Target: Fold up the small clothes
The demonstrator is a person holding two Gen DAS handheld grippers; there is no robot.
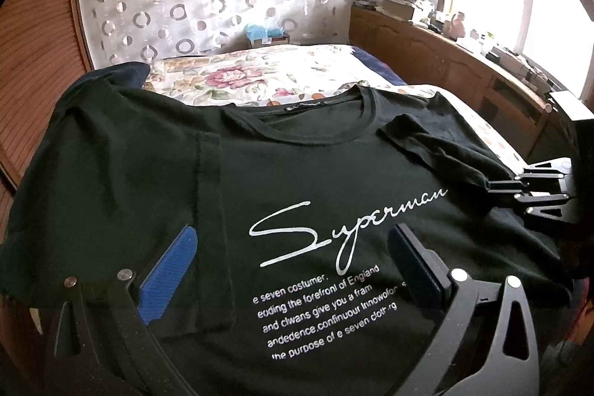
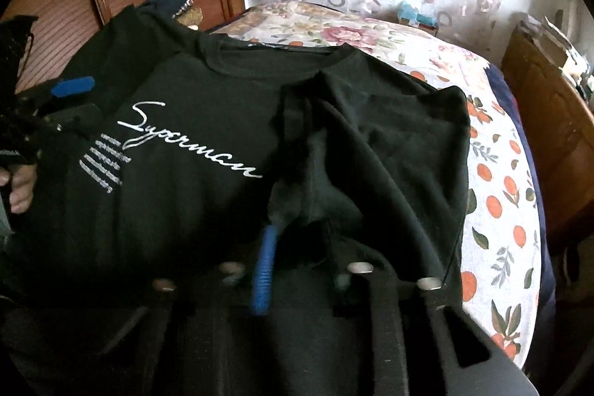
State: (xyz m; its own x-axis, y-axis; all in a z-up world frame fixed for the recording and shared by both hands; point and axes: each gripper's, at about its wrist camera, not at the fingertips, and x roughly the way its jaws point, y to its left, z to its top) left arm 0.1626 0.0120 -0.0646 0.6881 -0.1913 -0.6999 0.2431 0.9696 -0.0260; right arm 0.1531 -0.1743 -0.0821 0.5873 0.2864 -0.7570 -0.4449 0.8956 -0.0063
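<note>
Black T-shirt (image 1: 297, 180) spread on floral bedspread (image 1: 260, 80).
Left gripper (image 1: 293, 270) wide over print; right gripper (image 2: 293, 225) at 3 o'clock — clamped on sleeve (image 2: 323, 151).

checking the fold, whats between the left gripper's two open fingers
Only the black t-shirt: its white Superman print lies between the left gripper's fingers, seen in the left wrist view.
</note>
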